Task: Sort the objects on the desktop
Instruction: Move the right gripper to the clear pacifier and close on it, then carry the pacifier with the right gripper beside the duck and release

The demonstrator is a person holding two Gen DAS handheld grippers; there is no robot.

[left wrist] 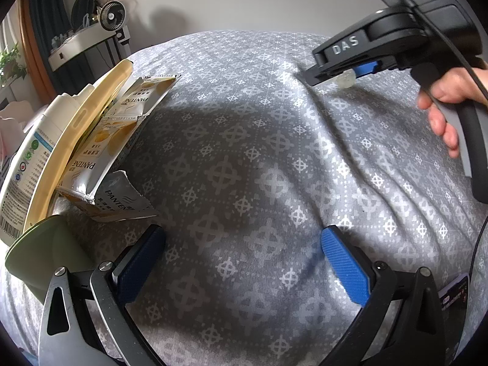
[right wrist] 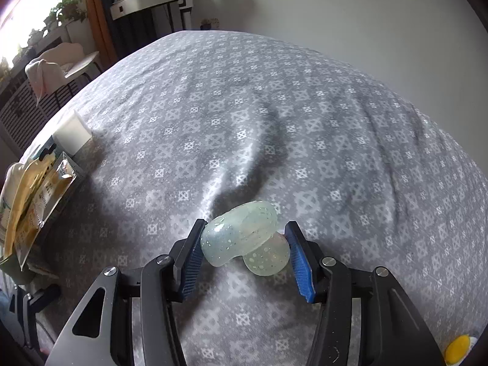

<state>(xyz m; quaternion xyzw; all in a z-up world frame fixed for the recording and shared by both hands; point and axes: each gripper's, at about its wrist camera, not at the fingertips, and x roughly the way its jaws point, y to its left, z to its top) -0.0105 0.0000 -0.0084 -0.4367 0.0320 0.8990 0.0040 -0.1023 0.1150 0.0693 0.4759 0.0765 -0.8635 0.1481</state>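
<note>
The right gripper (right wrist: 245,245) points steeply downward, its blue pads (right wrist: 300,270) closed against both sides of a translucent speckled mushroom-shaped toy (right wrist: 241,238) (a hand (left wrist: 445,106) curls round its trigger). The left gripper (left wrist: 244,262) hangs with jaws wide apart, nothing between them.

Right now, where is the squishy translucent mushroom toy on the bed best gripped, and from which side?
Across its wide cap, from above. The mushroom toy lies tipped on the patterned bedsheet, cap to the left, stem toward the right pad. The right gripper already straddles it this way; the soft body would probably deform, so a light squeeze.
</note>
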